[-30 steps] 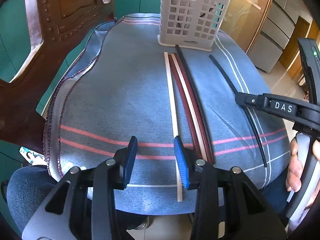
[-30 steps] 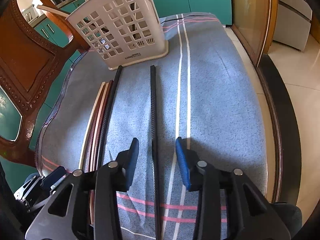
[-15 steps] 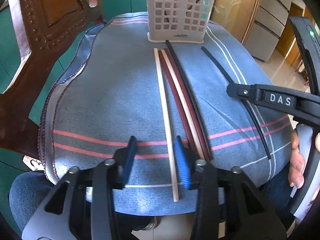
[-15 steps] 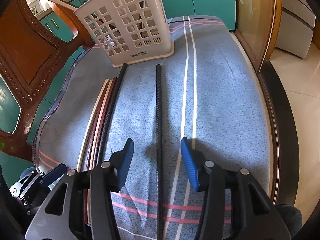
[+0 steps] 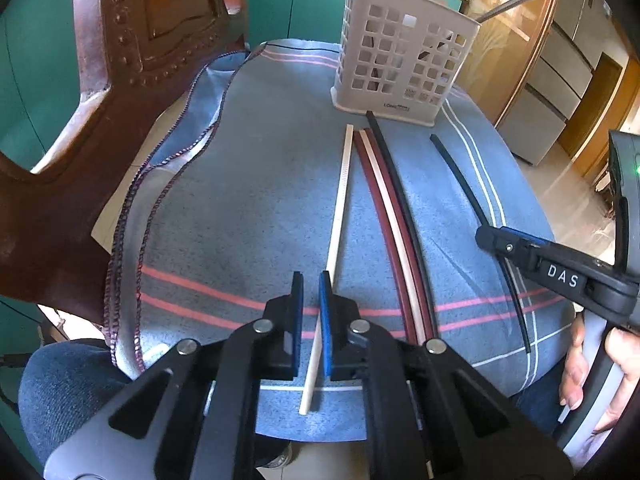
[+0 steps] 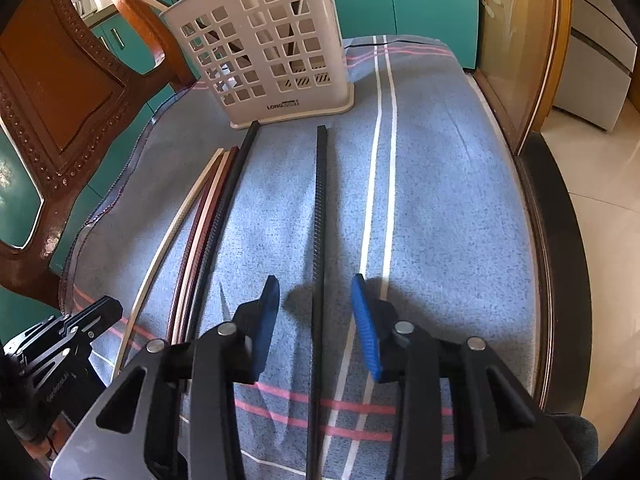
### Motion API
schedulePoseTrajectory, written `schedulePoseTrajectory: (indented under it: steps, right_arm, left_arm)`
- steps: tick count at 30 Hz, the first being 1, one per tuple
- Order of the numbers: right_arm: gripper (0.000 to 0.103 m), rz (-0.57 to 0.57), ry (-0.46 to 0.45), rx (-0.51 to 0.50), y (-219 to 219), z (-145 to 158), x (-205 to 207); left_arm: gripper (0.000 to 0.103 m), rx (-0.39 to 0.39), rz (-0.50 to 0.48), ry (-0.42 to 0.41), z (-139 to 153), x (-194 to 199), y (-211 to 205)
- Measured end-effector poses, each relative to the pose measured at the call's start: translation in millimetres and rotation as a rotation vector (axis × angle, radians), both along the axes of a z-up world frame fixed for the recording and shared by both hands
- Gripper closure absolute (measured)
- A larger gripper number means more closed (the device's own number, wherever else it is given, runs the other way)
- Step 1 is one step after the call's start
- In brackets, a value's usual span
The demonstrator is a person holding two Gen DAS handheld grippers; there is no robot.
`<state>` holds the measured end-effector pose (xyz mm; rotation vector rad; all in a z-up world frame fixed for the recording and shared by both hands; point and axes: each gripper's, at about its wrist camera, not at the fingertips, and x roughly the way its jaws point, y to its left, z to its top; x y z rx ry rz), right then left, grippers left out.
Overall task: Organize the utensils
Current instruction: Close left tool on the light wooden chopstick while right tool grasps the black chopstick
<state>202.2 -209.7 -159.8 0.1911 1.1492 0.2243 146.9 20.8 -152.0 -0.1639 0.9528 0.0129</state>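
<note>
A cream chopstick (image 5: 340,200) lies on the blue cloth (image 5: 240,200), and my left gripper (image 5: 311,292) is shut on its near part. Right of it lie a dark red, a cream and a black chopstick (image 5: 392,208) side by side. A lone black chopstick (image 6: 320,200) runs straight between the blue pads of my right gripper (image 6: 315,284). Those jaws are closing, and the pads stand clear of the stick on both sides. The white perforated basket (image 6: 272,48) stands upright at the far ends of the sticks, with a stick (image 5: 508,4) leaning out of it.
A carved wooden chair back (image 5: 100,100) rises along the left edge of the cloth. A wooden cabinet frame (image 6: 520,80) borders the right side. A hand (image 5: 580,360) holds the right gripper's handle, and a jeans-clad knee (image 5: 60,392) shows below the near edge.
The left jaws have closed from wide apart onto the cream chopstick. The right jaws widened a little, then narrowed again around the lone black chopstick.
</note>
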Motion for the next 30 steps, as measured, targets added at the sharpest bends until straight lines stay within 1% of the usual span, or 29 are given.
schedulePoseTrajectory:
  steps: [3, 6, 9, 12, 15, 20, 24, 30]
  right_arm:
    - [0.065, 0.000, -0.001, 0.002, -0.2, -0.1, -0.1]
    - [0.065, 0.006, -0.002, -0.006, 0.8, 0.1, -0.6]
    - [0.065, 0.017, -0.009, -0.028, 3.3, 0.5, -2.0]
    - [0.065, 0.022, -0.012, -0.047, 6.2, 1.0, -2.0]
    - [0.065, 0.025, -0.013, -0.062, 7.8, 2.3, 2.1]
    - [0.065, 0.027, -0.011, -0.111, 11.9, 5.4, 19.1]
    - [0.065, 0.060, -0.016, -0.139, 20.8, 6.9, 32.6]
    - [0.065, 0.099, -0.003, -0.143, 29.5, 1.5, 47.1]
  left_arm:
    - [0.094, -0.003, -0.005, 0.009, -2.1, 0.7, -2.7]
    - [0.089, 0.004, -0.018, 0.013, -3.8, 0.4, -7.6]
    - [0.081, 0.003, -0.019, 0.008, -4.2, 1.0, -10.7]
    - [0.079, 0.009, -0.030, -0.002, -2.6, 4.6, -14.9]
    - [0.075, 0.037, -0.045, -0.013, -1.7, 12.5, -19.4]
    - [0.073, 0.053, -0.059, 0.000, -4.6, 31.3, -21.2]
    - [0.072, 0.064, -0.075, 0.019, -7.2, 40.7, -21.6]
    - [0.071, 0.061, -0.087, 0.048, -11.9, 55.7, -21.8]
